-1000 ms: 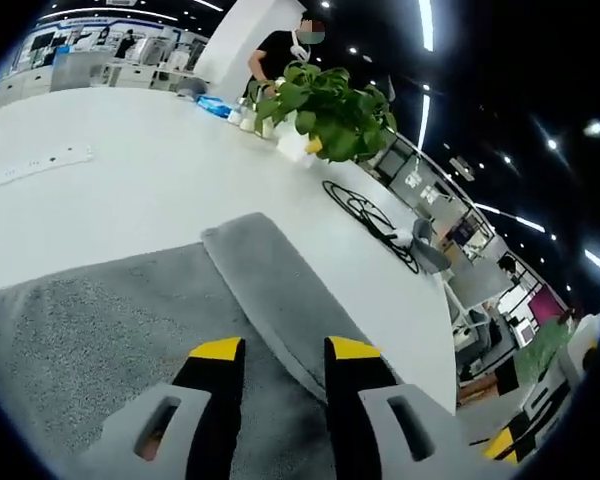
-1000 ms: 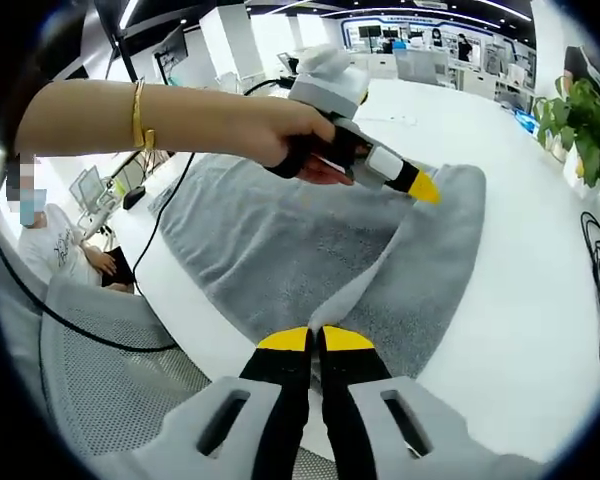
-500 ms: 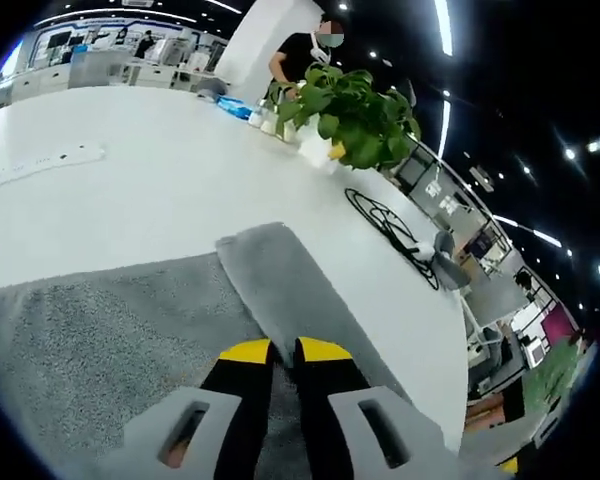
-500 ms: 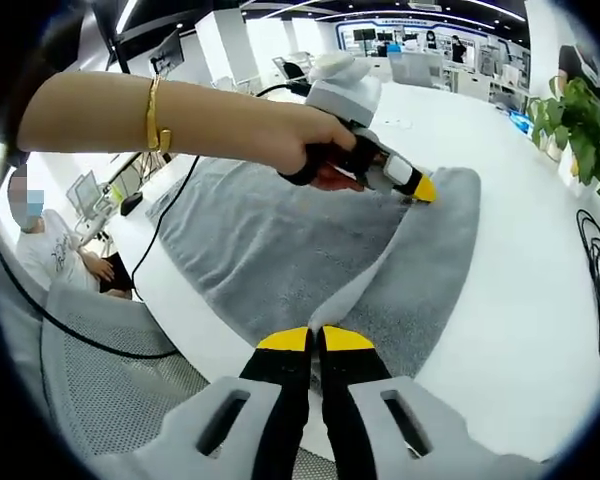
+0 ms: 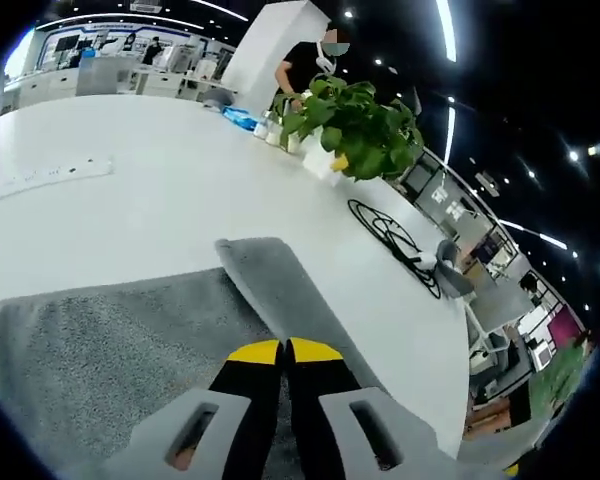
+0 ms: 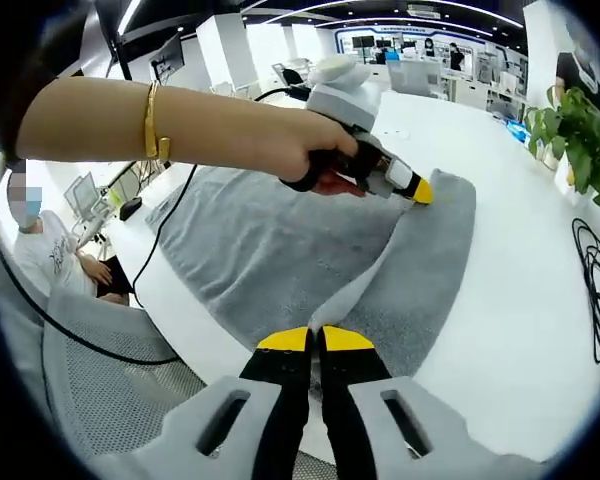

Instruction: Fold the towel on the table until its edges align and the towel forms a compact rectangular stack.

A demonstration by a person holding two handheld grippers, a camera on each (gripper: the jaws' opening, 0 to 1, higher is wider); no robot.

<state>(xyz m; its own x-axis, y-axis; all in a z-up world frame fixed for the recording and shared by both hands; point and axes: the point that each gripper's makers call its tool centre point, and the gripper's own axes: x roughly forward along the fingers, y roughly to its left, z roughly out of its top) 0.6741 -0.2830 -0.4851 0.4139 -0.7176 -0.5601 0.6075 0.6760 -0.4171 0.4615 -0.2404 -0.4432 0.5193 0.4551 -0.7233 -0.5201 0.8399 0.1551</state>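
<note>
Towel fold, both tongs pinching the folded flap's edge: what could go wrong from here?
1. The left tongs and right tongs grip only a thin edge of the towel; it could slip out mid-fold.
2. The towel's near side lies close to the table edge; pulling that way might drag it over.

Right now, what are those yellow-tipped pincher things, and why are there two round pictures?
They are two grabbing tools, one in each of a person's hands, each carrying a camera. The left gripper and the right gripper are each pinched shut on a fold of the grey towel, which lies on a white table. In the right gripper view you see the person's hand holding the other tool. A potted plant and a black cable also sit on the table.
</note>
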